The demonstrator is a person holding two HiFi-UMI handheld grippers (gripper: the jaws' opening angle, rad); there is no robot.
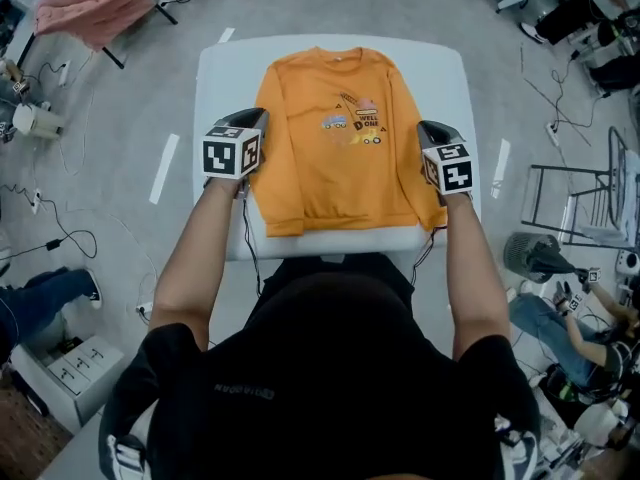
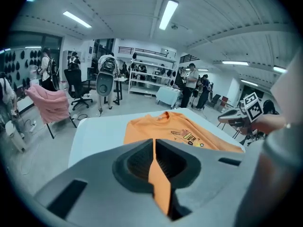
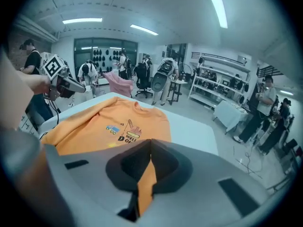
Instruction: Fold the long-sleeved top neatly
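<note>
An orange long-sleeved top lies flat and face up on the white table, its printed picture at chest height. My left gripper is at the top's left edge, beside the sleeve. In the left gripper view its jaws are shut on a strip of the orange fabric. My right gripper is at the opposite edge. In the right gripper view its jaws likewise pinch orange cloth. Both pinched edges are lifted a little off the table.
A pink cloth hangs over a chair at the back left. Cables run over the grey floor on the left. A metal rack, a fan and a seated person are to the right. White boxes stand at the lower left.
</note>
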